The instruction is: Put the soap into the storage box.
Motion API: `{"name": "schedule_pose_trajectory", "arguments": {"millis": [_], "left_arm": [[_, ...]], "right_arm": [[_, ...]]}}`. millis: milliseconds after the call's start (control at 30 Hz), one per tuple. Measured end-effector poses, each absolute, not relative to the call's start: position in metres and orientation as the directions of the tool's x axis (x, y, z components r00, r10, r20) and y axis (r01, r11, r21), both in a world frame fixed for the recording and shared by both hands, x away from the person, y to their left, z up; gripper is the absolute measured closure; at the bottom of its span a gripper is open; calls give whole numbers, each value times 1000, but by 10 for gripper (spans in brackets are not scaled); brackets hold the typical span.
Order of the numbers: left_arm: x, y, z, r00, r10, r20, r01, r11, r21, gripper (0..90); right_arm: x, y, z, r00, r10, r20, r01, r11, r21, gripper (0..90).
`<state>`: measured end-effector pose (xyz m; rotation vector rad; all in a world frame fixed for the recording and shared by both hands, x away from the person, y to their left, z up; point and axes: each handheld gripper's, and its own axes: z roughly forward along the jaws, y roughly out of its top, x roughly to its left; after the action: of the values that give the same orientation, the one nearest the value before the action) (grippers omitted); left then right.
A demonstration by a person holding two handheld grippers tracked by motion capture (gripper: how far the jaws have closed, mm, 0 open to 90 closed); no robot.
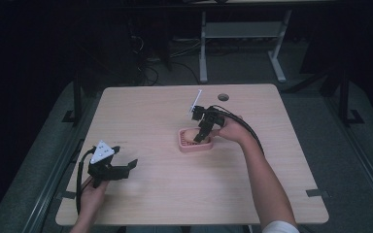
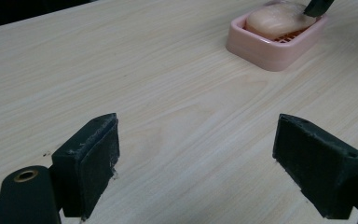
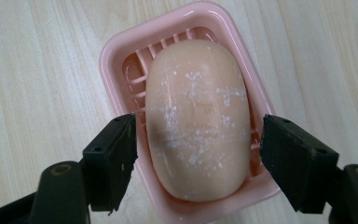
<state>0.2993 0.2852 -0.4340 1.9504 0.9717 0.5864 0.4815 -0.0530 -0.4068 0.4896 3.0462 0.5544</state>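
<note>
Soap (image 3: 198, 119) in dish (image 3: 116, 56), right gripper (image 3: 198, 154) jaws apart round it.

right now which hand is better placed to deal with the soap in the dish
Right. The right gripper sits directly over the pink dish, jaws open either side of the soap. The left gripper rests far off.

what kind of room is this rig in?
Probably a lab or workshop, dimly lit. A bare wooden table stands on grey carpet, with cables and a white desk frame behind it. On the table: a pink soap dish holding soap.
</note>
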Motion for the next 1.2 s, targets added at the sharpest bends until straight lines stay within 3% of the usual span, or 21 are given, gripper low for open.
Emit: {"name": "schedule_pose_trajectory", "arguments": {"millis": [1200], "left_arm": [[299,285,-434,587,809,32,407,-330,852,143]], "right_arm": [[471,-89,-400,-924,378,53,368,848,381,229]]}}
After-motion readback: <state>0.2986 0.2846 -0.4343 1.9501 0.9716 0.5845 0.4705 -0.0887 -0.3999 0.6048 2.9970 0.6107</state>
